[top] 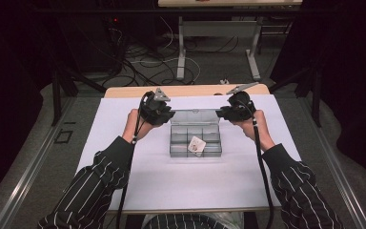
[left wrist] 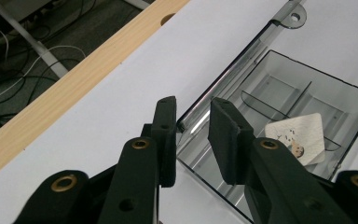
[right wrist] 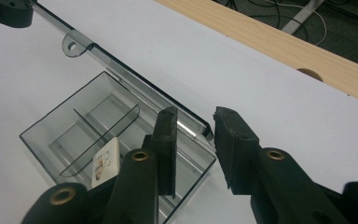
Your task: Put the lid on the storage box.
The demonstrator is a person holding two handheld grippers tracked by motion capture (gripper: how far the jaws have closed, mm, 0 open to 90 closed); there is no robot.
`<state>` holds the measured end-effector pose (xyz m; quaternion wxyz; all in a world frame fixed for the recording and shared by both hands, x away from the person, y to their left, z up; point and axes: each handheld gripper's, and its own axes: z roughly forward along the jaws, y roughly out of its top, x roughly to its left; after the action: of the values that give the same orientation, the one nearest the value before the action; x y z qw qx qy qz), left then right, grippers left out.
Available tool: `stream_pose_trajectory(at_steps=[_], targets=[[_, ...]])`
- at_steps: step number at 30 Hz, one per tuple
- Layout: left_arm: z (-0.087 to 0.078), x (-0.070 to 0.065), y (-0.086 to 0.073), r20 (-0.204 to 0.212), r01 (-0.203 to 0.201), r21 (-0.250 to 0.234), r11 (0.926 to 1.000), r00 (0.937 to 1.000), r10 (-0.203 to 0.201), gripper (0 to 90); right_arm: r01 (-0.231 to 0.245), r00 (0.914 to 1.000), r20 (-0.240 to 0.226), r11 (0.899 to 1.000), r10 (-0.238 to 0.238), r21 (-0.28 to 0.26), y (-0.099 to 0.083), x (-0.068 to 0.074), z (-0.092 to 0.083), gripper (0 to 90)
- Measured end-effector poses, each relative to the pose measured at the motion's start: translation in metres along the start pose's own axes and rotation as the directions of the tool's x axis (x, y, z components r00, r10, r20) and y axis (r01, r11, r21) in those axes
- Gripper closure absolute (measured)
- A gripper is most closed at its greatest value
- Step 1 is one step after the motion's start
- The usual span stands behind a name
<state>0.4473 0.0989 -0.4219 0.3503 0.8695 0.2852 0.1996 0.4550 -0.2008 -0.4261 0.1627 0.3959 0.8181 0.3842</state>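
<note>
Left hand-held gripper [top: 170,113]: at the box's far left corner; in its own view [left wrist: 192,122] the jaws are spread, with the corner of the open lid in the gap between them, not pinched.
Right hand-held gripper [top: 218,113]: at the box's far right corner; in its own view [right wrist: 195,125] the jaws are spread, the lid's other corner just beyond the gap.
Box [top: 195,141]: clear plastic, divided into compartments, on the white surface [top: 124,129] between the two grippers and slightly nearer the person than their tips.
Lid [top: 194,117]: open, standing up along the far edge, spanning from one gripper to the other.
Card [top: 197,144]: small, pale, printed, leaning in a near compartment, below and between the grippers.
Hands: left hand [top: 134,125] and right hand [top: 257,125] each grip a tool; striped sleeves.
</note>
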Motion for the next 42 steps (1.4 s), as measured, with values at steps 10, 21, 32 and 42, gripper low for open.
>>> stream_pose_trajectory(at_steps=[10, 21, 32, 42], targets=[[-0.003, -0.008, -0.009, 0.009, -0.001, -0.008, 1.0000, 1.0000, 0.001, 71.4, 0.018, 0.9998, -0.004, 1.000, -0.018, -0.002, -0.009, 0.006, -0.003, 69.3], [-0.005, -0.016, -0.017, 0.014, -0.010, -0.010, 0.9999, 0.9998, 0.011, 70.5, 0.034, 0.9994, -0.012, 0.999, -0.034, -0.004, -0.018, 0.011, -0.005, 68.0], [-0.006, -0.026, -0.030, 0.021, -0.002, -0.020, 0.9998, 0.9998, 0.002, 68.7, 0.047, 0.9989, -0.007, 0.999, -0.047, 0.005, -0.033, 0.020, -0.008, 66.5], [-0.005, -0.033, -0.039, 0.016, -0.007, -0.027, 0.9996, 0.9998, 0.008, 67.8, 0.058, 0.9983, -0.005, 0.998, -0.058, 0.015, -0.040, 0.026, -0.009, 65.0]])
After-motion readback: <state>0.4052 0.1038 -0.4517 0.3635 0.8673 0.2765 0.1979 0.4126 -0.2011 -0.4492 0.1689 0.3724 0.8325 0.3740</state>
